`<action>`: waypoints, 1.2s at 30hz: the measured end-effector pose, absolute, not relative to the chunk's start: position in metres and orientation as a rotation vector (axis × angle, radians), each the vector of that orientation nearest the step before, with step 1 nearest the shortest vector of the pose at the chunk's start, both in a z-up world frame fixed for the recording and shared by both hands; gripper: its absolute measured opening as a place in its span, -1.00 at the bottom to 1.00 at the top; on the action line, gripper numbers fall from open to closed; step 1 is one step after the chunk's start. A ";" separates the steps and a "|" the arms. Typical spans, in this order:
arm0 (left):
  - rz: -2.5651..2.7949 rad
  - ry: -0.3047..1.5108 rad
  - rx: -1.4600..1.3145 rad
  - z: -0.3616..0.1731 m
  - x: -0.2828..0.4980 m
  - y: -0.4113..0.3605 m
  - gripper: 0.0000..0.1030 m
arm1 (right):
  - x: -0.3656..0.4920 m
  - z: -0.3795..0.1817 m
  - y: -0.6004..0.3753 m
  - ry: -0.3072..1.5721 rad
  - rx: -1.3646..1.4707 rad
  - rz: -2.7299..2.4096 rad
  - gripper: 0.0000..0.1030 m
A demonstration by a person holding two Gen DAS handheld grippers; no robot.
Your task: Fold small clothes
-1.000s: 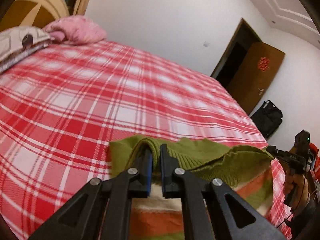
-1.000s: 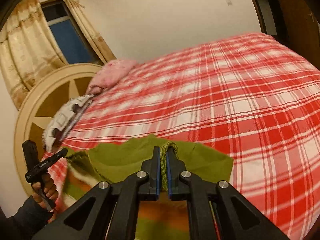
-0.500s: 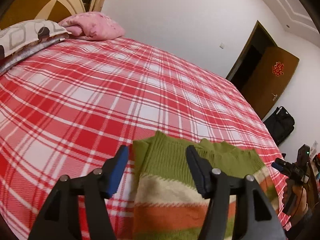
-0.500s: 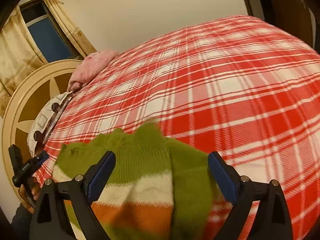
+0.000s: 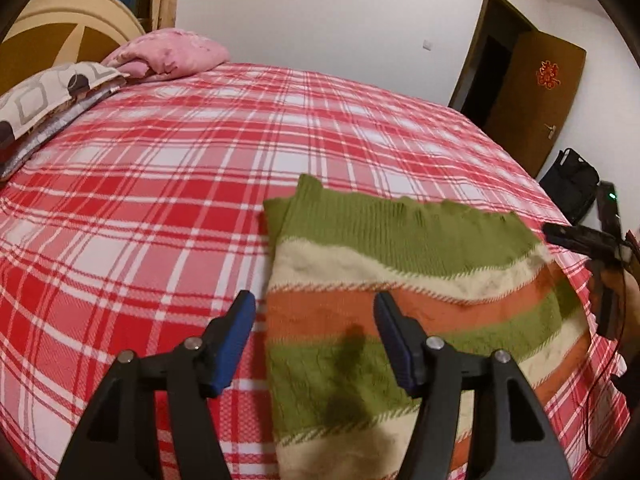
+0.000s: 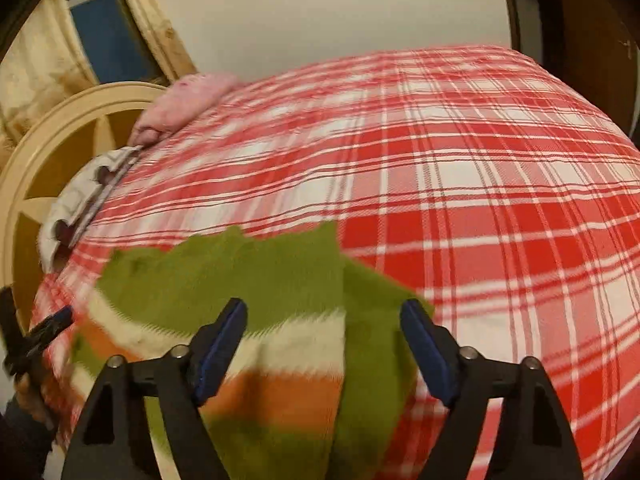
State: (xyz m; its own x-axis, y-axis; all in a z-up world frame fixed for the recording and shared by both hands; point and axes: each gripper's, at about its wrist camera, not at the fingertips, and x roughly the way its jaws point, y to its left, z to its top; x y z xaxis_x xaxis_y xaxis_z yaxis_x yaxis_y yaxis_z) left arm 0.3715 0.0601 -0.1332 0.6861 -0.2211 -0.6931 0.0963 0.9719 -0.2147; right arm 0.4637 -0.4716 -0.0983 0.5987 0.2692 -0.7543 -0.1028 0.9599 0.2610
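A knitted sweater (image 5: 400, 280) striped green, cream and orange lies flat on the red plaid bed (image 5: 160, 184). My left gripper (image 5: 314, 312) hovers open over the sweater's left edge, with nothing pressed between its blue pads. In the right wrist view, blurred by motion, the sweater (image 6: 260, 280) has its right side folded over. My right gripper (image 6: 324, 314) stands wide above that fold; its jaws are closing, with cloth below them but not pinched. Each gripper shows at the edge of the other's view: the right one (image 5: 592, 240), the left one (image 6: 36, 336).
A pink pillow (image 5: 168, 54) and a patterned pillow (image 5: 40, 96) lie by the round headboard (image 5: 60, 28). A brown door (image 5: 536, 100) stands open at the far right with a black bag (image 5: 572, 184) on the floor. A curtained window (image 6: 104, 40) is behind the headboard.
Both grippers were shut on the sweater's green hem, holding it up. They opened and let it go, and the sweater now lies flat. Both grippers drew back toward its near part.
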 end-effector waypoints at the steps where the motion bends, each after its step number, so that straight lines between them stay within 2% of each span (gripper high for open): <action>1: -0.179 0.803 -0.167 -0.136 0.372 0.061 0.25 | 0.471 -0.103 -0.470 0.916 0.195 0.210 0.52; 3: -0.181 0.818 -0.168 -0.141 0.372 0.063 0.25 | 0.485 -0.110 -0.460 0.929 0.163 0.218 0.51; 4: -0.180 0.828 -0.167 -0.144 0.373 0.064 0.25 | 0.489 -0.113 -0.456 0.938 0.151 0.231 0.27; 5: -0.184 0.837 -0.171 -0.146 0.374 0.066 0.25 | 0.492 -0.115 -0.451 0.949 0.129 0.223 -0.32; 6: -0.186 0.838 -0.176 -0.148 0.373 0.067 0.25 | 0.493 -0.118 -0.447 0.951 0.080 0.178 -0.62; 8: -0.183 0.840 -0.179 -0.150 0.373 0.068 0.25 | 0.489 -0.115 -0.446 0.923 0.074 0.182 -0.90; 15: -0.186 0.835 -0.176 -0.153 0.365 0.068 0.32 | 0.467 -0.096 -0.459 0.859 0.012 0.086 -0.94; 24: -0.170 0.835 -0.139 -0.147 0.350 0.064 0.36 | 0.476 -0.122 -0.476 0.910 0.025 -0.005 -0.94; 26: -0.169 0.838 -0.123 -0.147 0.346 0.064 0.47 | 0.475 -0.120 -0.481 0.900 0.033 -0.029 -0.94; 29: -0.165 0.854 -0.097 -0.153 0.344 0.062 0.47 | 0.474 -0.122 -0.485 0.923 0.056 0.048 -0.93; 36: -0.157 0.877 -0.138 -0.160 0.334 0.065 0.47 | 0.413 -0.096 -0.482 0.912 0.107 0.179 -0.91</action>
State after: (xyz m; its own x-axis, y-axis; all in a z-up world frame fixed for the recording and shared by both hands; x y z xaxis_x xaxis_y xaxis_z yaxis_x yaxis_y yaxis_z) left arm 0.3341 0.0653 -0.1601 0.6294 -0.1926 -0.7529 0.0797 0.9797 -0.1840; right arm 0.4128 -0.4824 -0.0961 0.5989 0.1995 -0.7755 -0.1090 0.9798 0.1679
